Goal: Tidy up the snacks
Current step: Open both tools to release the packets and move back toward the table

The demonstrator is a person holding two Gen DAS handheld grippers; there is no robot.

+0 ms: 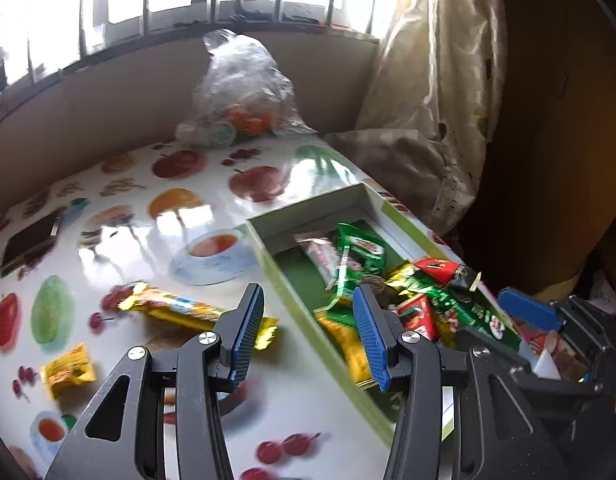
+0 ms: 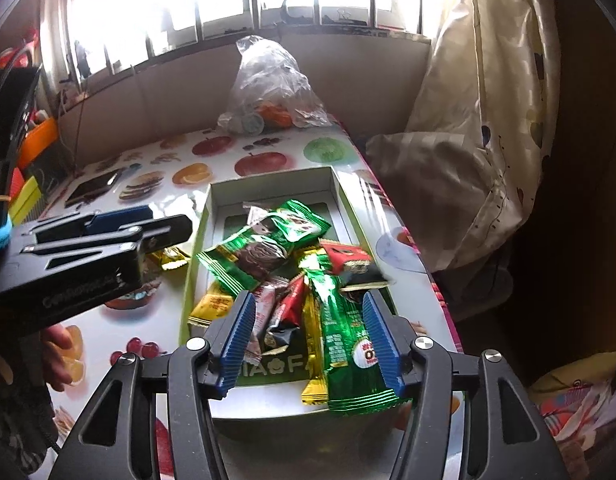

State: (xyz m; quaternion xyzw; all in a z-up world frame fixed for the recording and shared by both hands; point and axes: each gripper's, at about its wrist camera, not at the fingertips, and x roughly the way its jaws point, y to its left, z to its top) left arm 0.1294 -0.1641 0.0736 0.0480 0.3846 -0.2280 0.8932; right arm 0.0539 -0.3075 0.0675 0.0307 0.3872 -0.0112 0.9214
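Snacks in green, red and gold wrappers [image 2: 267, 256] fill the shallow cardboard box [image 2: 336, 184] along the table's [image 1: 155, 216] right edge. Left gripper [image 1: 308, 330] hovers at the box's left wall, jaws apart and empty. Right gripper [image 2: 308, 340] hangs over the box's near end, jaws apart. A gold bar [image 1: 179, 308] and a small yellow packet [image 1: 67, 370] lie on the table outside the box.
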